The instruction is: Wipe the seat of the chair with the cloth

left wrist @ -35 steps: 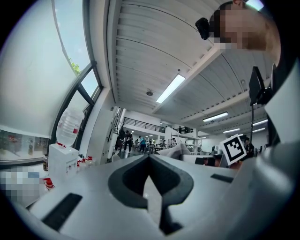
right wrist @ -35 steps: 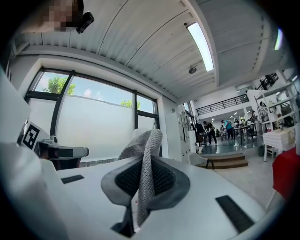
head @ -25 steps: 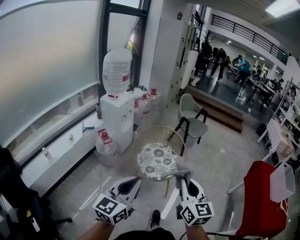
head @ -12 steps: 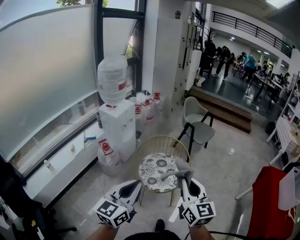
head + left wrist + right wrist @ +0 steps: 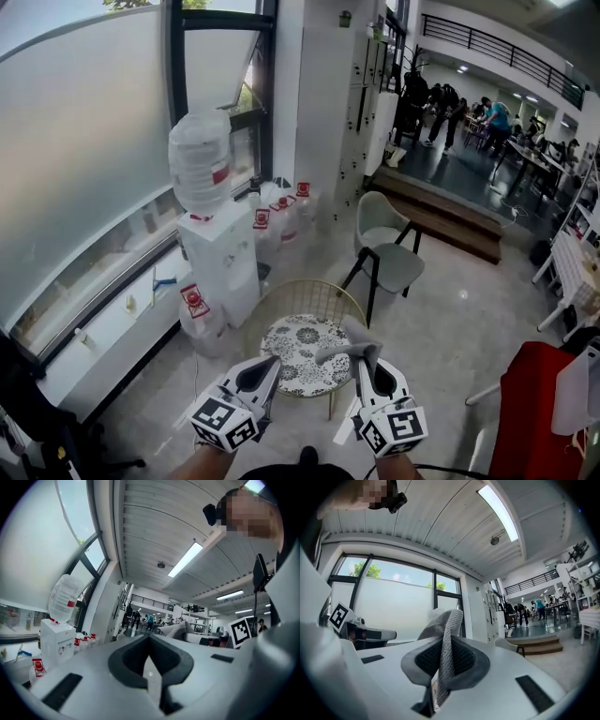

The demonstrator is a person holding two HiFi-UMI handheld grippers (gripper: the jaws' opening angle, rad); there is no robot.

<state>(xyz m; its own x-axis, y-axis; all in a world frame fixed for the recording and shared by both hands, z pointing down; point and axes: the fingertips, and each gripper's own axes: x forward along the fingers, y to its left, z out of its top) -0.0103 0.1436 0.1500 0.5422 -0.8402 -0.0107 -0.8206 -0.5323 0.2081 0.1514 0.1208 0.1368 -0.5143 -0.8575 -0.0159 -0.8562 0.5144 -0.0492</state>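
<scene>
Right tongs (image 5: 365, 367), lower centre of frame: clenching a grey cloth (image 5: 343, 350), which is hanging at the right edge of the chair (image 5: 298, 345) seat. Left tongs (image 5: 267, 370), just left: staying pressed together, gripping nothing.

The right claw (image 5: 444, 657) is seen shut on a grey cloth (image 5: 443, 625), which is pinched between the two dark pads and stands up in a fold above them. The left claw (image 5: 370, 634), with its marker cube, is seen at the left edge. Behind, a wide window (image 5: 393, 597) is shown, and a long ceiling light (image 5: 499, 510) overhead. People (image 5: 525, 611) are seen far off at the right.
</scene>
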